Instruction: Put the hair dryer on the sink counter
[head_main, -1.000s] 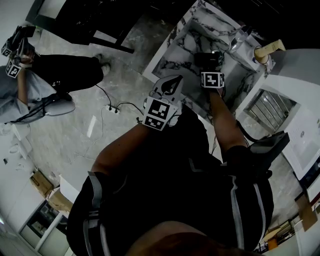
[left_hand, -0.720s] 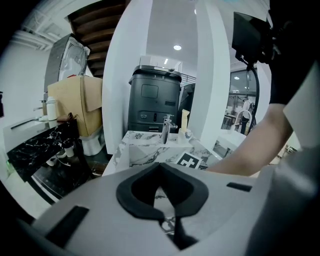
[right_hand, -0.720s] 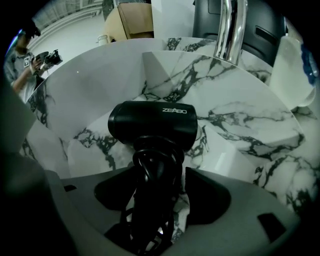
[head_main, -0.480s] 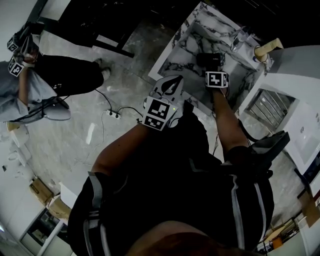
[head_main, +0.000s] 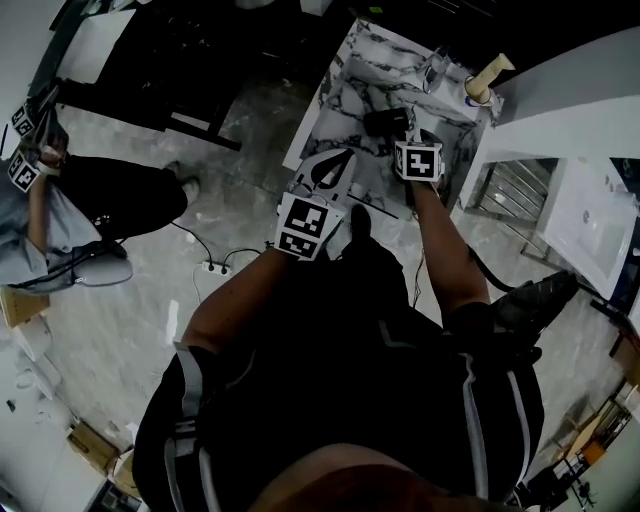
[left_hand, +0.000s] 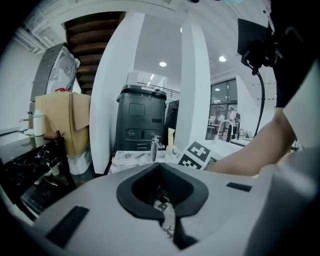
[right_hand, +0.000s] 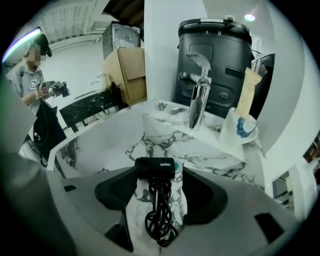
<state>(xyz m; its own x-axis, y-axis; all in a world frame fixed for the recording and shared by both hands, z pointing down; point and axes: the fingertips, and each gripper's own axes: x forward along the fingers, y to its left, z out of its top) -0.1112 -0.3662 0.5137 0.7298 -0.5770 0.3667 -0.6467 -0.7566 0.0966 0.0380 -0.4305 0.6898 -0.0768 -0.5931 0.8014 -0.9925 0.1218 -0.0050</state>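
Left claw (head_main: 345, 158) first: its jaws are pressed together on nothing, and I carry it low and short of the marble, in front of my body. I judge it sits there simply to stay clear, since this job needs one claw only, and a spare one over the basin would just get in the way.

To its right, my right claw (right_hand: 159, 182) reaches out over the sink counter (right_hand: 215, 150). Its jaws are clamped on the hair dryer (right_hand: 156, 167), one pad at each end of the short black body. I hold it crosswise and level so it can go down flat instead of rolling off a rounded side. The bundled cord (right_hand: 159, 212) trails back from the body between the jaws toward me, which keeps it off the fittings ahead. The dryer is low over the marble near the front edge, but I cannot tell whether its underside is touching the stone.

Further right and behind stand the chrome faucet (right_hand: 197, 100) and then what looks like a white cup (right_hand: 240, 127), both well apart from the dryer. That bare stretch in front of them seems the sensible landing spot, with nothing to knock. The placing looks nearly done. I reckon what remains is settling it and letting go, with the cord loop kept from snagging on a pad.
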